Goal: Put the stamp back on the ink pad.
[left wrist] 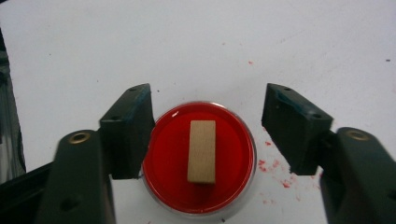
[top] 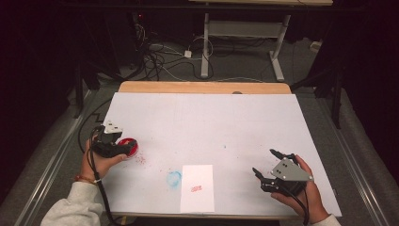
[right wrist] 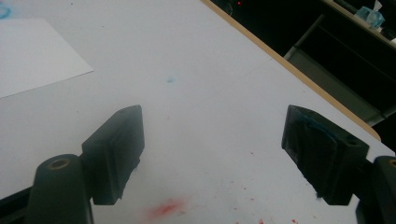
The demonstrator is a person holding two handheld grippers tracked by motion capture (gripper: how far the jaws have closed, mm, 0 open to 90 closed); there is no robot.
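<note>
red ink dish (left wrist: 201, 161), tan wooden block (left wrist: 202, 151), white table (top: 207, 122)

Landmark: the wooden table with a white sheet over its top (top: 207, 117), lit brightly from above. Its bare light-wood far edge (top: 204, 87) shows beyond the sheet. Past that edge, grey carpet floor (top: 244, 68); on it a tangle of black and white cables (top: 160, 59) and a small white plug box (top: 187, 53). Farther back, a white metal-legged desk frame (top: 242, 35). Room beyond is dark, almost black. Left of the table, pale metal floor rails (top: 44, 162); right of it, a dark stand leg (top: 337, 101)
</note>
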